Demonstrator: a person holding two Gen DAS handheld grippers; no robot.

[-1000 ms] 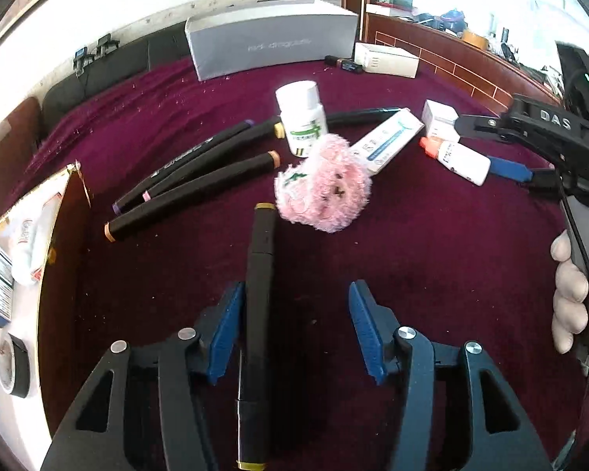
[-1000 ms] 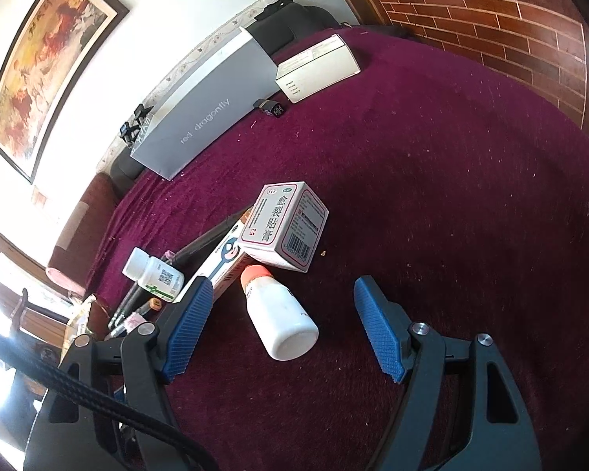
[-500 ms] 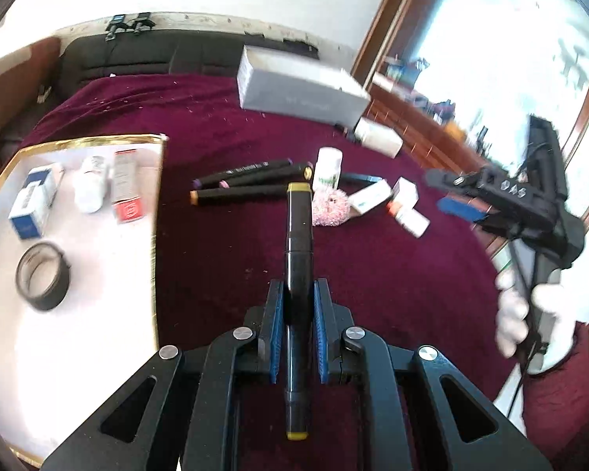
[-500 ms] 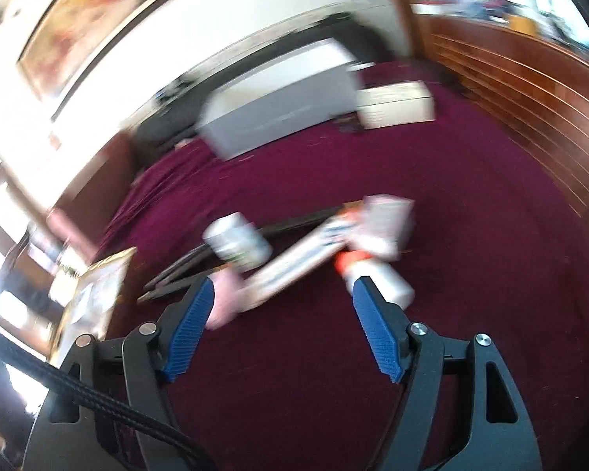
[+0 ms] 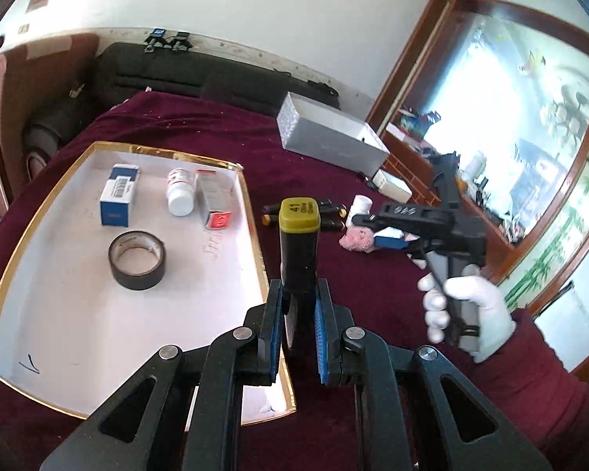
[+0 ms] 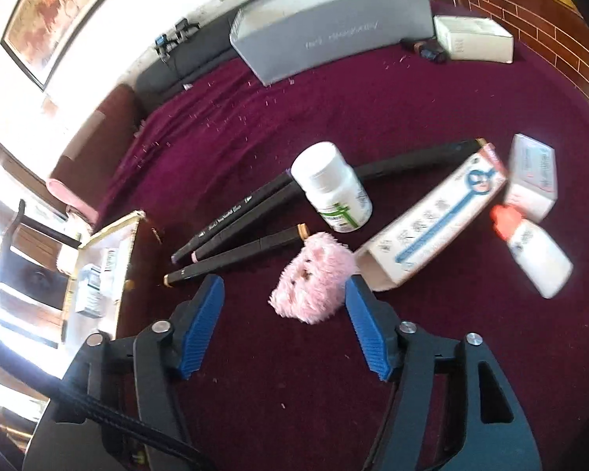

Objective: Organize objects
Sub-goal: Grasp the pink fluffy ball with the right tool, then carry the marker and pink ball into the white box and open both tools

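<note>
I have the left gripper [image 5: 299,325] pinched tight on a black marker [image 5: 299,253], its yellow cap end reading "41" pointing away from me, carried above the maroon tablecloth [image 5: 373,286] just past the right edge of the gold-rimmed tray [image 5: 251,212]. The marker is stiff, light and smooth-sided, so I judge a mid-barrel grip like this one holds it without slipping or tipping. In the tray lie a roll of black tape [image 5: 137,261], a blue-and-white box [image 5: 119,194], a white bottle [image 5: 180,196] and a red-ended box [image 5: 212,204].

My right gripper [image 6: 284,324] is closing, pads not yet touching, with the pink fluffy toy [image 6: 314,278] just ahead between the fingers. It looks soft and feather-light; I would squeeze it across the middle. Beside it lie three more markers [image 6: 235,259], a green-labelled white bottle [image 6: 333,188], a long carton with blue print [image 6: 432,231], a small box [image 6: 534,176] and an orange-capped bottle [image 6: 534,251]; their writing is too blurred to read. The grey box [image 6: 333,27] at the far edge carries faint lettering I cannot make out
</note>
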